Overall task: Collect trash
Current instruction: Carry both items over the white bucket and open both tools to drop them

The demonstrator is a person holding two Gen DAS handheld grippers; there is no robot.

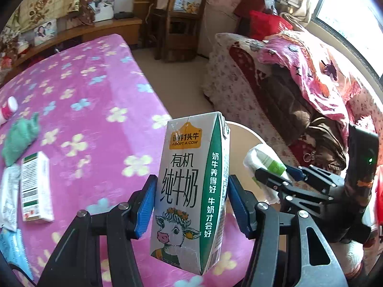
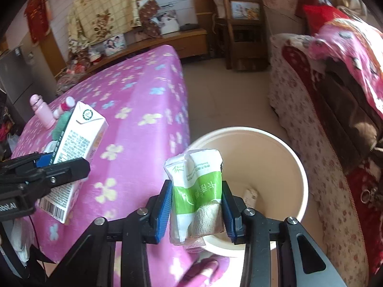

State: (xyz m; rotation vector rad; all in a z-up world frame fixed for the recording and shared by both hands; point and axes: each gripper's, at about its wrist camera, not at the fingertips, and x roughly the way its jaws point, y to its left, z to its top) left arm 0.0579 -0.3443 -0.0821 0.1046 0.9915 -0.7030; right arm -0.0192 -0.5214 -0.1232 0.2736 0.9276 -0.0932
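Between left jaws, milk carton (image 1: 189,191)

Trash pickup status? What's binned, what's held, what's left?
Done: one small item already lies in the bin. In hand: left gripper holds the milk carton, right gripper a green-and-white packet, over the bin. Left on the bed: small box, green cloth, wrappers, bottle.

A pale tiled floor (image 2: 229,83) runs between the bed on the left, under its pink flowered blanket (image 1: 79,88), and a sofa (image 1: 241,81) on the right heaped with bright covers. At the far wall stands a dark wooden chair (image 1: 179,21) beside a low wooden shelf (image 1: 100,27). Daylight pours through the window (image 1: 352,16) far right.
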